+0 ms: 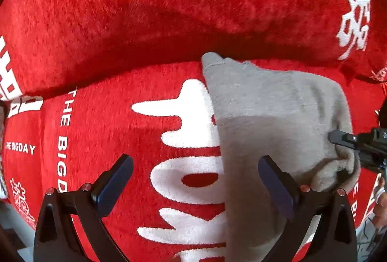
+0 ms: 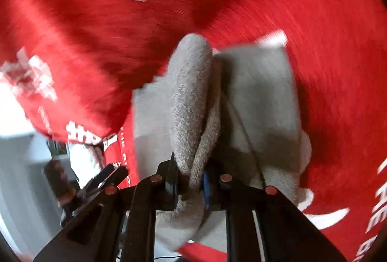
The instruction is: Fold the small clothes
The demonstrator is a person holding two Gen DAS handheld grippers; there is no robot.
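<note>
At lower centre, right gripper [image 2: 189,185] jaws clench the soft grey knitted garment [image 2: 191,97] on the red plush blanket [image 2: 326,68].
Left gripper [image 1: 196,179] jaws gape, empty; the cloth looks light and floppy, best pinched at an edge.

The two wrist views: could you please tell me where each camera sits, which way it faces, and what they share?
Left wrist: sits on the left claw, open, looking along its fingers over the grey garment on the red blanket; the right claw shows at the right edge.
Right wrist: sits on the right claw, shut on a bunched grey fold, facing the blanket.
Shared: garment, blanket.
</note>
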